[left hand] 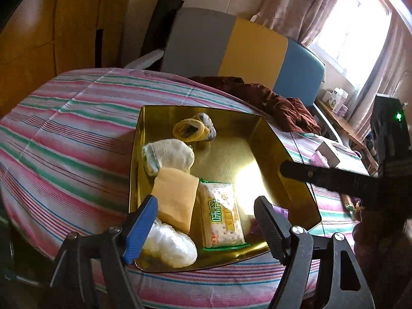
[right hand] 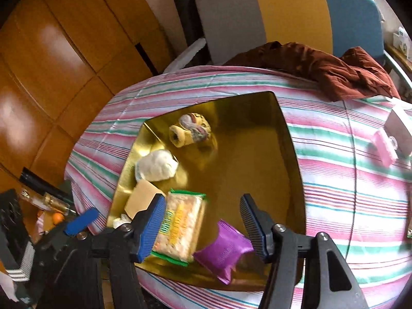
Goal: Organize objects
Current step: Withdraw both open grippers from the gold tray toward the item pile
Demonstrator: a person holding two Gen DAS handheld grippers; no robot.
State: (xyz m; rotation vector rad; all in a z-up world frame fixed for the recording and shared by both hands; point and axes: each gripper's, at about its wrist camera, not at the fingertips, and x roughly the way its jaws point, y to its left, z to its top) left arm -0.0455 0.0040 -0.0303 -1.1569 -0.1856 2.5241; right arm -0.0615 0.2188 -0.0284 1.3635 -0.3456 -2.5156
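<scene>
A gold tray (left hand: 257, 139) (right hand: 257, 118) lies on the striped bed. In it are yellow rolled socks (left hand: 191, 128) (right hand: 189, 128), a white sock ball (left hand: 167, 155) (right hand: 157, 166), a tan sponge (left hand: 175, 197) (right hand: 141, 198), a cracker packet (left hand: 222, 215) (right hand: 180, 226), a clear plastic wad (left hand: 170, 243) and a purple packet (right hand: 224, 251). My left gripper (left hand: 206, 228) is open above the tray's near edge. My right gripper (right hand: 203, 225) is open over the cracker and purple packets, holding nothing. Its arm shows in the left wrist view (left hand: 334, 180).
A maroon garment (left hand: 283, 103) (right hand: 334, 72) lies at the bed's far side by a grey, yellow and blue chair (left hand: 244, 49). A pink item (right hand: 383, 148) and a white box (right hand: 399, 128) lie on the bed right of the tray. Wooden wardrobe at left.
</scene>
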